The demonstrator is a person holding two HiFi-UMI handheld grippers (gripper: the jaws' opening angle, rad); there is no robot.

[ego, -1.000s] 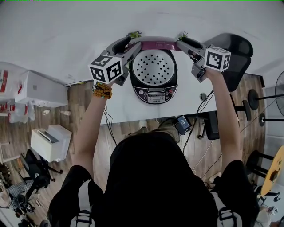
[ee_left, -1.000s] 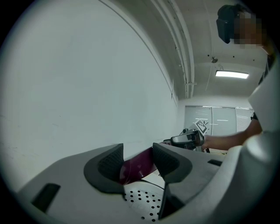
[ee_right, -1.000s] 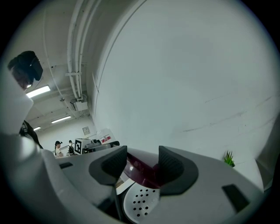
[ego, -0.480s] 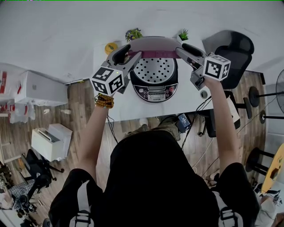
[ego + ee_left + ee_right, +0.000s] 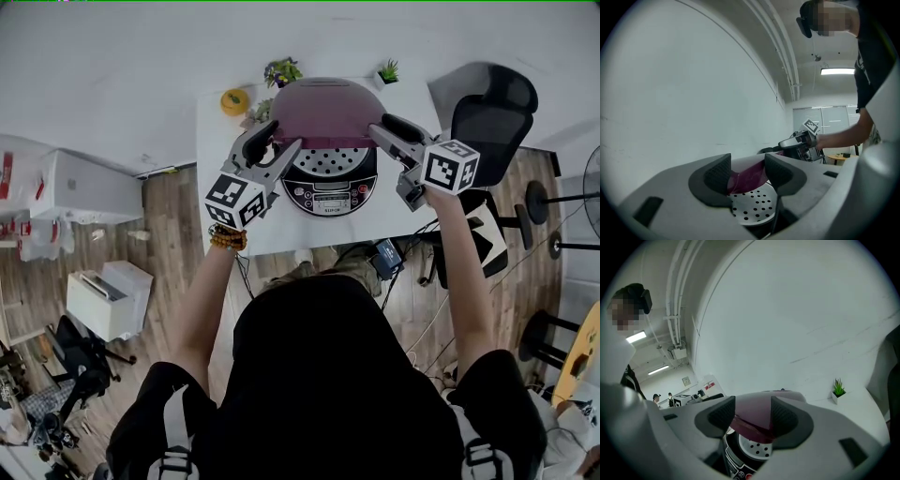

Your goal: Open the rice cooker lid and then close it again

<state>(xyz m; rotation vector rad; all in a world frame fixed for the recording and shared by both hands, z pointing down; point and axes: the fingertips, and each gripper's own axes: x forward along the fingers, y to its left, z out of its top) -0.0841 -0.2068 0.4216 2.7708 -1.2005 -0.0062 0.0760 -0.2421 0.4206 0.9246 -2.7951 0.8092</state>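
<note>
The rice cooker stands near the middle of a white table, its control panel facing the person. Its dark red lid is hinged at the far side and sits partway down, tilted. The holed metal plate on its underside shows below the front edge.

The left claw reaches in at the lid's left front corner and points about level. The left gripper view shows the lid's red edge and the holed plate between its two dark pads. The claw is spread wide and has just been opening further; the pads do not visibly clamp the edge.

The right claw comes in at the right front corner, tipped slightly downward. The right gripper view shows the lid's front corner between its pads. This claw is also spread wide, having just been opening, and no squeeze on the lid shows.

Each claw is carried in one of the person's hands, left hand and right hand, with both arms stretched out over the table's near edge.

Past the cooker, near the wall, are a small round yellow thing and two little potted plants, one behind the cooker on the left and one on the right. A black office chair stands just beside the table's right end.
</note>
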